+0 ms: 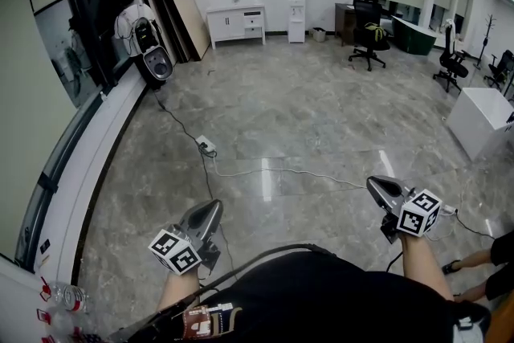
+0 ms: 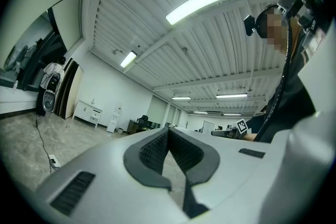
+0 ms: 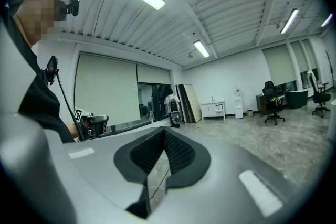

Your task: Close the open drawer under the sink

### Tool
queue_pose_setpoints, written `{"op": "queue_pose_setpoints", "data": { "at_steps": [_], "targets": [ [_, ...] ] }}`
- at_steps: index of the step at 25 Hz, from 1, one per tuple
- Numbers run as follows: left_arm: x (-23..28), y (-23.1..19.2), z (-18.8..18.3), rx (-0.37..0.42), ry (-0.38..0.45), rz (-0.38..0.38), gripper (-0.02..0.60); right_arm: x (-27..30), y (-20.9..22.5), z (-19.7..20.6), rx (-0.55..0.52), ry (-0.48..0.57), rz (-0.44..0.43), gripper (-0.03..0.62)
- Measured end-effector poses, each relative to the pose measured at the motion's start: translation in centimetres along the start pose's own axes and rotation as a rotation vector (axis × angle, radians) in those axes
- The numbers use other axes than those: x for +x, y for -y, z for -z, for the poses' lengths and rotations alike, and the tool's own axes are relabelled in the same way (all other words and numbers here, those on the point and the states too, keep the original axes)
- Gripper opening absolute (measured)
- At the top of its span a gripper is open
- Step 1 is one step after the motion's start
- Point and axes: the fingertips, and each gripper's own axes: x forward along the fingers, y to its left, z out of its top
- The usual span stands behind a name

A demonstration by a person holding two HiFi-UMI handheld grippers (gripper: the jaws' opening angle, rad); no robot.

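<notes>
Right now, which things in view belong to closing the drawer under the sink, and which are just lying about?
For the job:
- white cabinet at the far wall, too far off to judge its drawer
- left hand-held gripper, jaws together, empty
- right hand-held gripper, jaws together, empty

Lying about:
- speaker
- power strip
- water dispenser
- office chair
- bottle

Power strip [image 1: 206, 144] lying on floor ahead of left gripper [image 1: 214, 206] jaws. Speaker [image 1: 155, 64] standing farther ahead, leftward. Cabinet [image 1: 236, 22] and water dispenser [image 1: 296, 17] standing side by side far ahead, between both jaw pairs. Office chair [image 1: 368, 32] sitting far ahead of right gripper [image 1: 374, 184] jaws; table [image 1: 482, 120] standing to their right.
</notes>
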Motion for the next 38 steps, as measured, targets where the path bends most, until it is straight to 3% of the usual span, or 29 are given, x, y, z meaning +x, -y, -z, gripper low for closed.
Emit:
{"op": "queue_pose_setpoints", "data": {
  "at_steps": [8,20,29,34,38],
  "targets": [
    [-4.4,-6.1,-2.0,-0.019,-0.005,-0.002,0.000,6.4,-4.2,-0.3,0.016,0.004,-0.001,0.003],
    [-8.1,-13.6,-1.3,-0.074,-0.015,-0.009,0.000,14.1,-8.3,1.2,0.023,-0.062,-0.020,0.003],
    [-6.6,-15.9,-1.3,-0.072,-0.033,-0.070,0.000,19.0,-5.5,0.4,0.029,-0.060,-0.092,0.003],
    [-2.6,-16.7,-2.2,-0.011,-0.032,-0.143,0.000,21.8,0.3,0.5,0.054,-0.041,-0.150,0.003],
    [2.4,-17.6,-3.0,-0.008,-0.008,-0.198,0.000,24.2,6.1,-1.2,0.047,-0.047,-0.199,0.003]
  ]
}}
